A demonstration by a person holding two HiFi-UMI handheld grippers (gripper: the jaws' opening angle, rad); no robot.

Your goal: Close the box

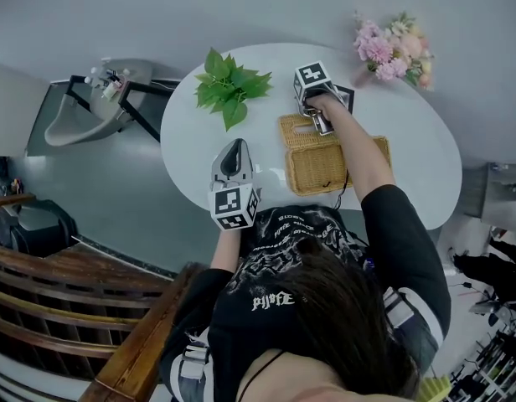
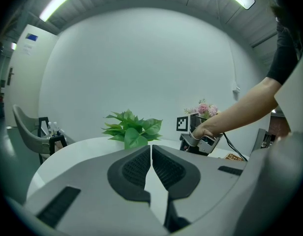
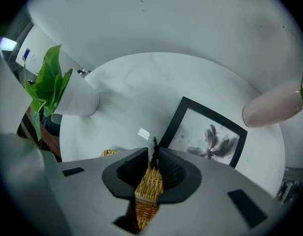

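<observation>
A woven wicker box (image 1: 323, 171) stands on the round white table (image 1: 191, 145) with its lid (image 1: 296, 131) raised at the far side. My right gripper (image 1: 318, 122) points down onto the lid's upper edge. In the right gripper view the wicker lid (image 3: 148, 190) sits between the pads, and that gripper (image 3: 154, 156) is shut on it. My left gripper (image 1: 236, 146) hovers over the table's near left part, apart from the box. It is shut (image 2: 151, 149) with nothing in it.
A leafy green plant (image 1: 230, 87) in a white pot (image 3: 77, 100) stands at the table's far left. A black-framed picture (image 3: 209, 137) lies just beyond the box. Pink flowers (image 1: 392, 47) in a pale vase (image 3: 273, 107) stand at the far right. A chair (image 1: 90, 107) is left of the table.
</observation>
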